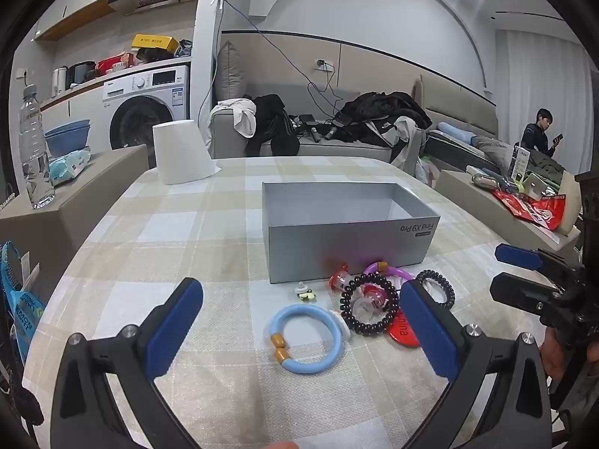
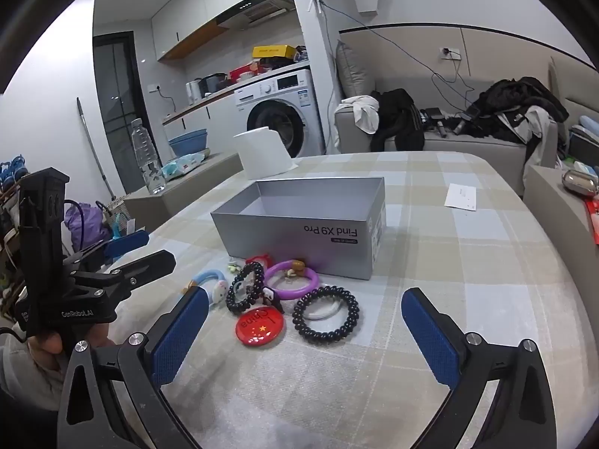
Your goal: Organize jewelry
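Both tools stood wide open above the near edge of the worktop (image 1: 157, 224), which wore a pale checked cloth, and neither had hold of anything. The left tool (image 1: 301, 327) hung over a light blue ring (image 1: 306, 340) with two amber beads, which lay flat on the cloth between its blue pads without touching them. The right tool (image 2: 305, 331) hung over a black coil band (image 2: 325, 315) and a round red badge (image 2: 260, 326), both lying free on the cloth.

The jewelry lay in a loose cluster just in front of an open grey box (image 2: 299, 232) lettered "Find X9 Pro". The box looked empty as far as its inside showed. Nearest the box lay a purple ring (image 2: 292, 278) with a brown bead, touching or almost touching the box's front wall. Left of it sat a black bead bracelet (image 2: 245, 288), tilted up over small red and clear pieces. The badge lay just before the bracelet, and the coil band just right of the badge, with something white inside its loop. A tiny green and white piece (image 1: 305, 292) lay apart, between the blue ring and the box.

Behind the box stood a white paper roll (image 1: 181, 151). In the right wrist view, a hand (image 2: 48, 344) gripped the left tool's handle at the left edge.
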`<state>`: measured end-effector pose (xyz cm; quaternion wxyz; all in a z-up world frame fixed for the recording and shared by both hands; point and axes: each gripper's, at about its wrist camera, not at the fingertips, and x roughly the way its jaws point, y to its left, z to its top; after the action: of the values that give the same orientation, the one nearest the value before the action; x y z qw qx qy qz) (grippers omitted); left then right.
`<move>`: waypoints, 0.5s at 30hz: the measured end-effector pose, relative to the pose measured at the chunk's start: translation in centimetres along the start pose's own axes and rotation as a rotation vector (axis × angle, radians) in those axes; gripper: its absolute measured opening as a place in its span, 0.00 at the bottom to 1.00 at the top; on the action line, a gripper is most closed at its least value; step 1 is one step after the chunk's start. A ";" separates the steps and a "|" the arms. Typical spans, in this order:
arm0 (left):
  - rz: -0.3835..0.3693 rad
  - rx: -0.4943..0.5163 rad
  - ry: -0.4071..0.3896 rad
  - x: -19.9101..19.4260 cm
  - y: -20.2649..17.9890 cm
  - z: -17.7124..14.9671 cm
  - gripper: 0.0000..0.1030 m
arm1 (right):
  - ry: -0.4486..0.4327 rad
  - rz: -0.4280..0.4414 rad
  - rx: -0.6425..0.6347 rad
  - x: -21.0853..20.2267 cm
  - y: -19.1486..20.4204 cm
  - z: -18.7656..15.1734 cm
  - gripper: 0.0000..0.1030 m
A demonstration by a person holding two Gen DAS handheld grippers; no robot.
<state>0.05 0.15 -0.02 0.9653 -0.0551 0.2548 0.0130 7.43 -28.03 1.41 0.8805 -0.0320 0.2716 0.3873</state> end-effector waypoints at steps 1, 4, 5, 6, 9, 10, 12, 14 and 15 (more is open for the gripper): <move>0.002 0.013 -0.003 0.0 -0.1 0.0 0.99 | 0.000 -0.001 -0.005 0.0 0.0 0.0 1.00; 0.002 0.015 0.001 0.1 -0.1 0.0 0.99 | -0.005 0.001 -0.001 0.0 0.0 0.0 1.00; 0.001 0.012 -0.006 0.0 0.0 0.0 0.99 | -0.005 0.001 0.000 0.1 0.1 0.0 1.00; 0.000 0.011 -0.006 0.0 0.0 0.0 0.99 | -0.004 0.000 0.001 0.1 0.1 0.0 1.00; 0.002 0.011 -0.003 0.5 -0.2 -0.1 0.99 | -0.007 0.006 0.004 0.1 0.0 0.0 1.00; 0.003 0.011 -0.004 0.6 -0.2 -0.1 0.99 | -0.007 0.007 0.002 0.0 0.0 0.0 1.00; 0.004 0.014 -0.005 0.3 -0.5 -0.3 0.99 | -0.007 0.007 0.000 0.2 0.2 0.0 1.00; 0.003 0.011 -0.005 0.2 -0.6 -0.3 0.99 | -0.005 0.008 0.001 0.2 0.2 0.0 1.00; 0.003 0.010 -0.005 0.2 -0.5 -0.3 0.99 | -0.005 0.010 0.001 0.3 0.2 -0.2 1.00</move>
<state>0.11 -0.42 -0.29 0.9662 -0.0497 0.2526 0.0131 7.38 -27.80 1.14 0.8792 -0.0290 0.2699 0.3916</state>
